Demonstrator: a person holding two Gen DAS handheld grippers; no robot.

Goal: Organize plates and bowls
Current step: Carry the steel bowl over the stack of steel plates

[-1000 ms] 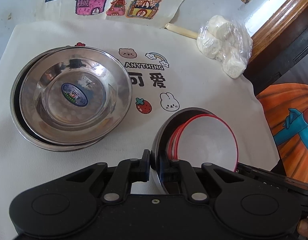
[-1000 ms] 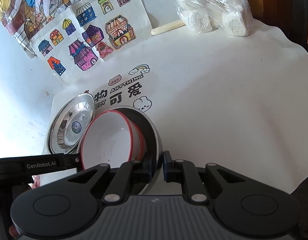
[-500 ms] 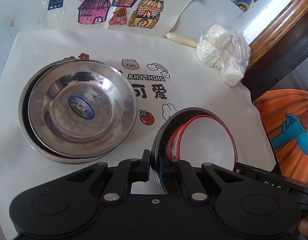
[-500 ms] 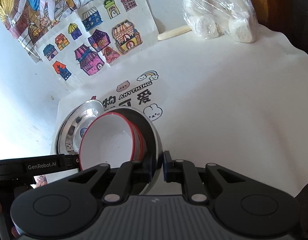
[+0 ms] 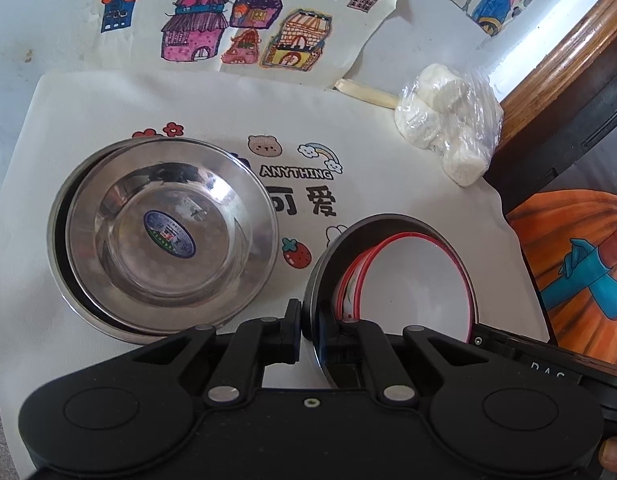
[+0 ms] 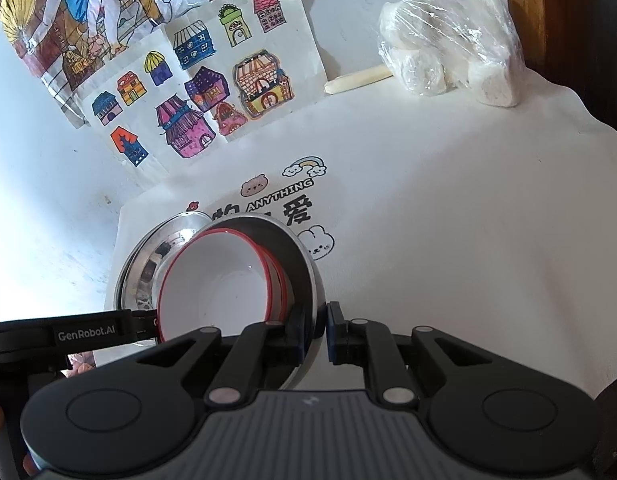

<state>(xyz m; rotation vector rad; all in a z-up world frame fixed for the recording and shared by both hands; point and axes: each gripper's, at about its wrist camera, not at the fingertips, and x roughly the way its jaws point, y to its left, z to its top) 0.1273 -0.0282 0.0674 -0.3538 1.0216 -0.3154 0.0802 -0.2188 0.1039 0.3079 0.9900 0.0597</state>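
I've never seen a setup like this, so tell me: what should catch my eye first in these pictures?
Probably the steel bowl with red-rimmed white bowls nested inside, lifted between both tools: the left tool and right tool each pinch its rim from opposite sides. To its left, stacked steel plates lie on a white cloth printed with cartoon animals. Behind it are bright house drawings and a plastic bag of white lumps.

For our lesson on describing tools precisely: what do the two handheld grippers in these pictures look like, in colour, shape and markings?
The left gripper is all matte black: a broad body with two round caps, silver pivot pins and angular linkage arms ending in flat fingers. The right gripper has the same shape, but its body is ribbed grey with a small pale logo. In the right wrist view, the left gripper's side reads "GenRobot.AI" in white.
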